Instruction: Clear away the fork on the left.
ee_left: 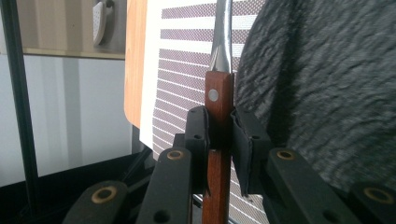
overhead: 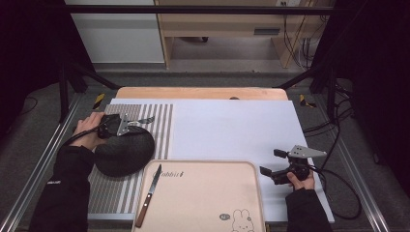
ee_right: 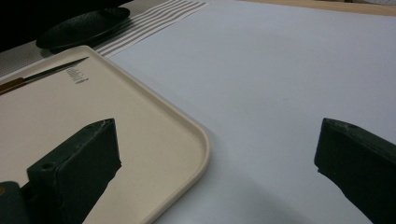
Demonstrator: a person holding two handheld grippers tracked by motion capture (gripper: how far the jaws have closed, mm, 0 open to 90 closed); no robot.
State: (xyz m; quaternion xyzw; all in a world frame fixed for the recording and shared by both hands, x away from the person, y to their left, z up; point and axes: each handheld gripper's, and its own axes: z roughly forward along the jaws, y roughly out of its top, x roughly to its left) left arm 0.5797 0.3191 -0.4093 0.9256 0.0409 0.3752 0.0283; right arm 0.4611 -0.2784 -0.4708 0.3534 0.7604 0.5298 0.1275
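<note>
- Left gripper (ee_left: 219,135), at the high view's left, clamps a fork (ee_left: 218,154) by its wooden handle above the dark plate (overhead: 123,151).
- Right gripper (ee_right: 217,154), lower right, gapes wide, holding nothing, beside the tray (overhead: 212,203).

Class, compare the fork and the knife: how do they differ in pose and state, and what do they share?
The fork is clamped in the left hand-held gripper; the knife lies free on the beige tray. The fork ends in tines, the knife in a pointed blade. Both have brown wooden handles.
</note>
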